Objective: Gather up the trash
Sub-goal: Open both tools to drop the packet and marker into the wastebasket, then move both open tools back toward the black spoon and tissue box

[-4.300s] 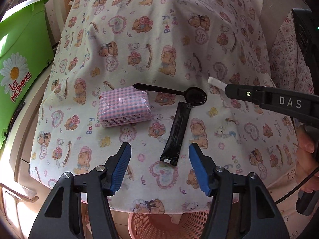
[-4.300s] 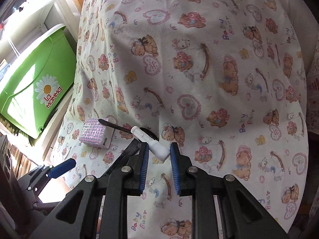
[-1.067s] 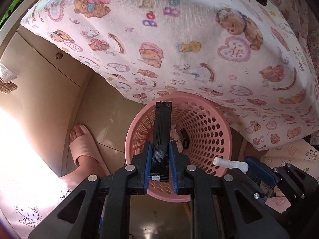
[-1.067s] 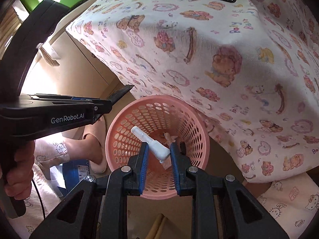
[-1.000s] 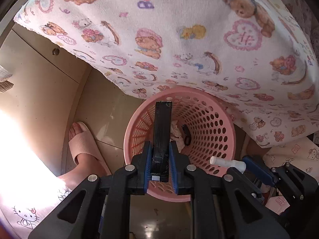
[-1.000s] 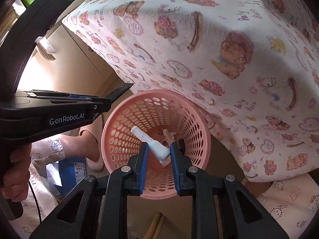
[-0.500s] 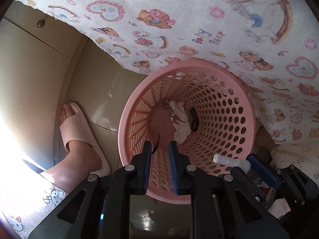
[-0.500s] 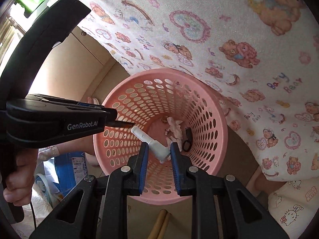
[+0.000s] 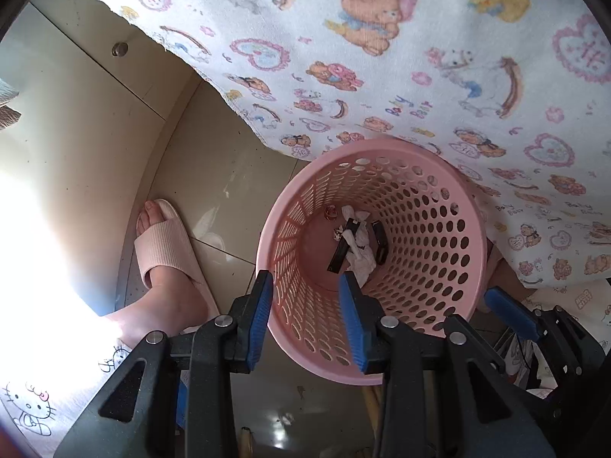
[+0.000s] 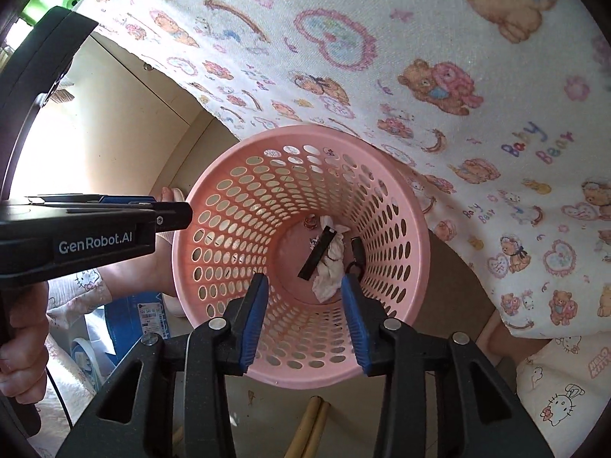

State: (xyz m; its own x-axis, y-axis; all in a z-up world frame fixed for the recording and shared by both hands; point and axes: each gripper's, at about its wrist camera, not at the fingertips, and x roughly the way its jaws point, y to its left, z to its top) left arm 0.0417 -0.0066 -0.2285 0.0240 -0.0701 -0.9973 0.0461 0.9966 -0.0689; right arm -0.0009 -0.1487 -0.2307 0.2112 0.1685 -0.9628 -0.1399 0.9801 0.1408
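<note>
Seen from above: a pink perforated basket (image 9: pixel 450 267) on the tiled floor, tucked under the hem of a teddy-bear tablecloth (image 9: pixel 420 57) filling the upper right of both views. On the basket floor, a flat black sachet (image 9: pixel 343 245), long axis running from lower left to upper right, upper end resting on crumpled white tissue (image 9: pixel 361 257); just right of the tissue, a smaller dark object, too small to identify. Left gripper (image 9: pixel 307 318) over the basket's near rim at lower centre of its own view, blue pads just spread apart, nothing between them. Right gripper (image 10: pixel 305 322) likewise freshly parted and empty above the basket mouth; white tube not discernible among the contents. At left of the left-wrist view, a foot in a pink slipper (image 9: pixel 164 244).
</note>
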